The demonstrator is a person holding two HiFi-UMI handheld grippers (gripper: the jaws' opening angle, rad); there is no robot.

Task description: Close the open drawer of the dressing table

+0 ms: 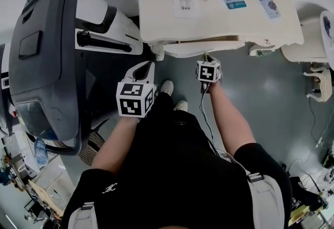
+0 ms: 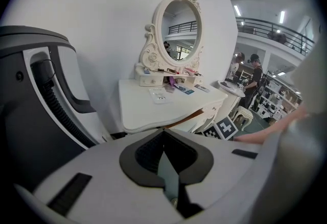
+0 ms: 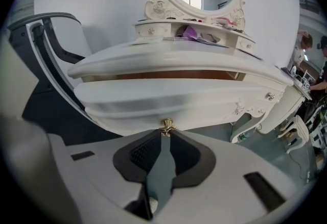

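**Drawer not yet shut, right fingers on its knob**

Head view: the drawer (image 1: 209, 48) juts open under the dressing table (image 1: 156, 19), with the right gripper (image 1: 206, 59) at its front.

Left gripper view: the left gripper (image 2: 164, 132) hangs back, its fingers pressed together and empty.

Right gripper view: the fingers pinch the gold knob (image 3: 165, 126). By my reading, the whole push inward remains.

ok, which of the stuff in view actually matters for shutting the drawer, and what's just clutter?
Job: drawer, knob, dressing table, right tool with its tips at the knob.

Lying about: mirror, leaflets, grey machine, water bottle, left tool, shut and holding nothing.
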